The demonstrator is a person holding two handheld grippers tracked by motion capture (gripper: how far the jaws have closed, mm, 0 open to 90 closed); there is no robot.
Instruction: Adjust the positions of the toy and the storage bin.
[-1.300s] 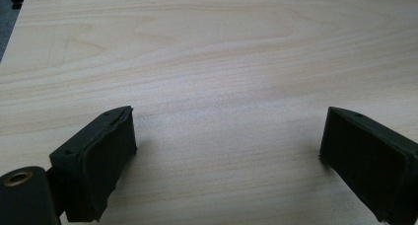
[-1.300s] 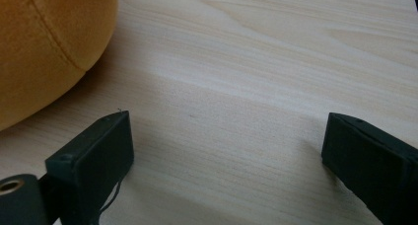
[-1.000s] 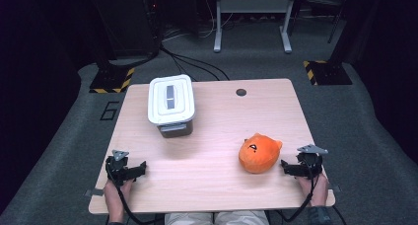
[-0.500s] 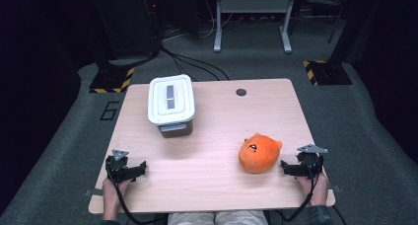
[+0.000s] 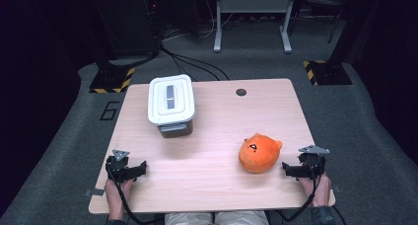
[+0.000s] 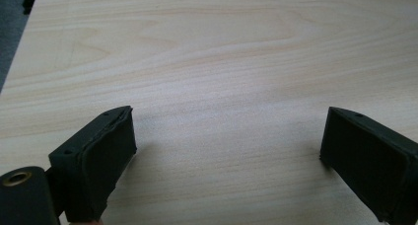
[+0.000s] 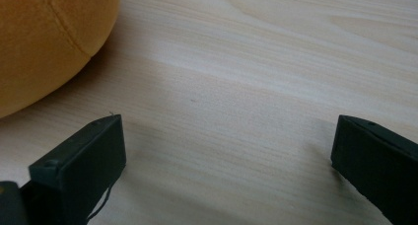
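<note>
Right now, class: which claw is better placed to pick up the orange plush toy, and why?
The right claw. It rests open just beside the orange plush toy, whose side shows in its own view. The left claw, also open, sits across the table, facing bare wood.

Both forearms reach in side by side, each hand low and level. The left gripper [image 5: 140, 167] holds its jaws wide apart; the right gripper's [image 5: 287, 168] jaws, just opened further, grip nothing.

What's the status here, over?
Left gripper and right gripper: jaws open, empty. Round orange plush toy beside right gripper, untouched. White-lidded grey box far off; nothing blocking.
</note>
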